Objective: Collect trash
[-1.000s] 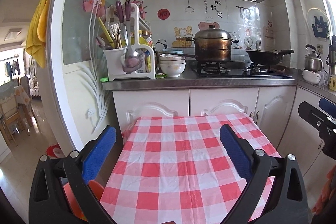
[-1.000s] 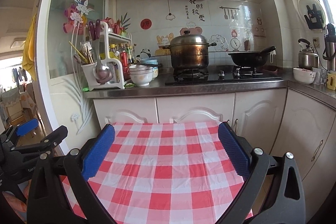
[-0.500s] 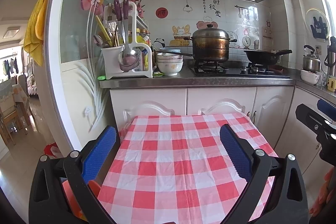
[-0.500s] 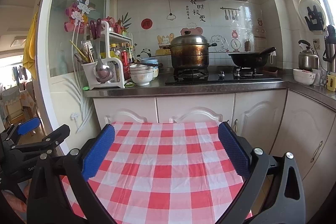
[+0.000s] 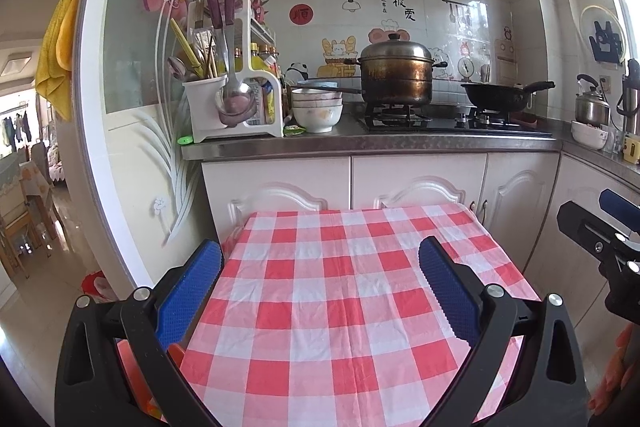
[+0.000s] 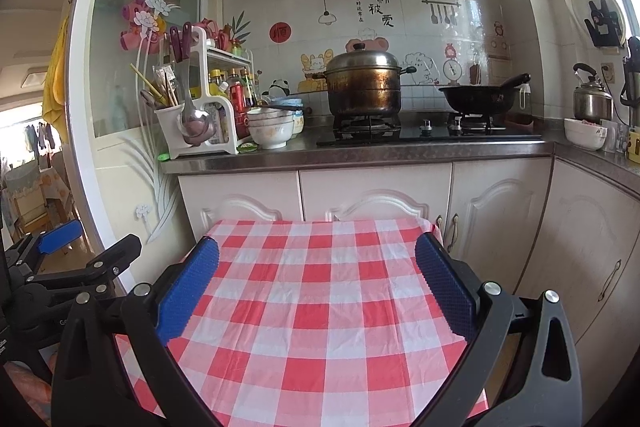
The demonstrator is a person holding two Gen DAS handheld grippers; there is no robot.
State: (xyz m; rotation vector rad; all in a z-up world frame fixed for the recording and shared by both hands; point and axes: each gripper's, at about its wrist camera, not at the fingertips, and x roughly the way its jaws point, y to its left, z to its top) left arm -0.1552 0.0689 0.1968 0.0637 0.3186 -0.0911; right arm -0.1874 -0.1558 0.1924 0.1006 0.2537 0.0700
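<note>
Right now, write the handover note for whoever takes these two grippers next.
Left gripper: open, empty, held above the red checked tablecloth.
Right gripper: open, empty, above the same cloth.
Trash: none visible on the cloth. A small green wrapper lies on the counter beside the stacked bowls; it may be trash.
Done: nothing collected that shows here.
Left: find the trash and a bin; no bin can be made out in either view.
</note>
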